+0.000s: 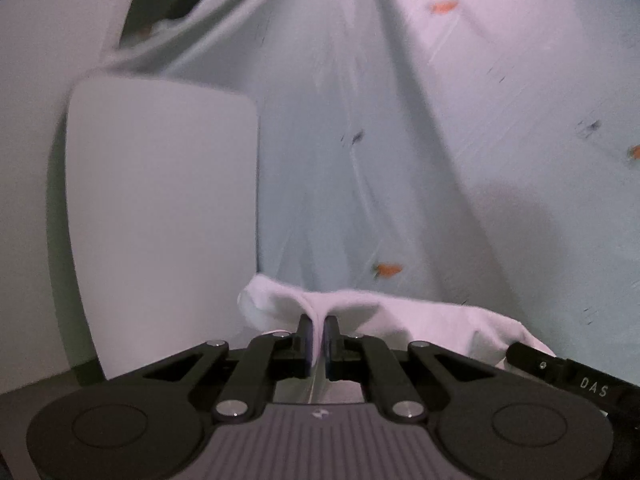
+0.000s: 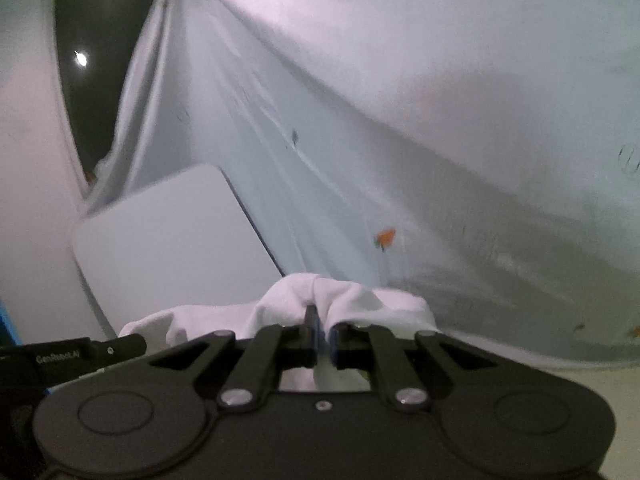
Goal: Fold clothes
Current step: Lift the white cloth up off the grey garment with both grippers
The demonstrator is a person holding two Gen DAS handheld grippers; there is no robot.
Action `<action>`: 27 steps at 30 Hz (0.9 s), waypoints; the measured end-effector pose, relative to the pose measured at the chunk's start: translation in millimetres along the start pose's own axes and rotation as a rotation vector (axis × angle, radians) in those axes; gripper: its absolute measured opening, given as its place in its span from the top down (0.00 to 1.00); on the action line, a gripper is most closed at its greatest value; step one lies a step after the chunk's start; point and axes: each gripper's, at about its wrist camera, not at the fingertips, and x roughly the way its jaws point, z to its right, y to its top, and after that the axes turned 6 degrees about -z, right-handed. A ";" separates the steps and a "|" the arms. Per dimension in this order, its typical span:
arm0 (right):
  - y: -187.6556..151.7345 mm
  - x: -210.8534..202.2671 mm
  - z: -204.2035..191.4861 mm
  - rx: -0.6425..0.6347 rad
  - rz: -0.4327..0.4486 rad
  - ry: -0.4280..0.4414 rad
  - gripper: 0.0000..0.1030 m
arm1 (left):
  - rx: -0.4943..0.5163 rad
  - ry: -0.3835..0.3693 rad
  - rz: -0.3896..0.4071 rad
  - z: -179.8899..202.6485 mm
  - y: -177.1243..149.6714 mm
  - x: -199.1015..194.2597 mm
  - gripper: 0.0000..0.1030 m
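Observation:
A pale white garment (image 1: 360, 140) with small orange and dark prints hangs stretched ahead of both grippers. My left gripper (image 1: 319, 326) is shut on a bunched white edge of the garment (image 1: 360, 308). My right gripper (image 2: 320, 320) is shut on another bunched edge of the same garment (image 2: 352, 300); the cloth (image 2: 360, 100) slopes away from it in long folds. The other gripper's black body shows at the lower right of the left wrist view (image 1: 580, 376) and at the lower left of the right wrist view (image 2: 72, 354).
A white rounded panel (image 1: 160, 220) stands to the left of the cloth, also in the right wrist view (image 2: 168, 248). A dark opening (image 2: 96, 60) shows beyond it at upper left. A pale surface (image 2: 560, 384) lies at lower right.

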 end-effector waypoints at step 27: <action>-7.6 -289.0 142.0 0.031 0.209 -0.342 0.97 | 0.162 -0.375 -0.258 203.2 -148.1 -142.2 0.88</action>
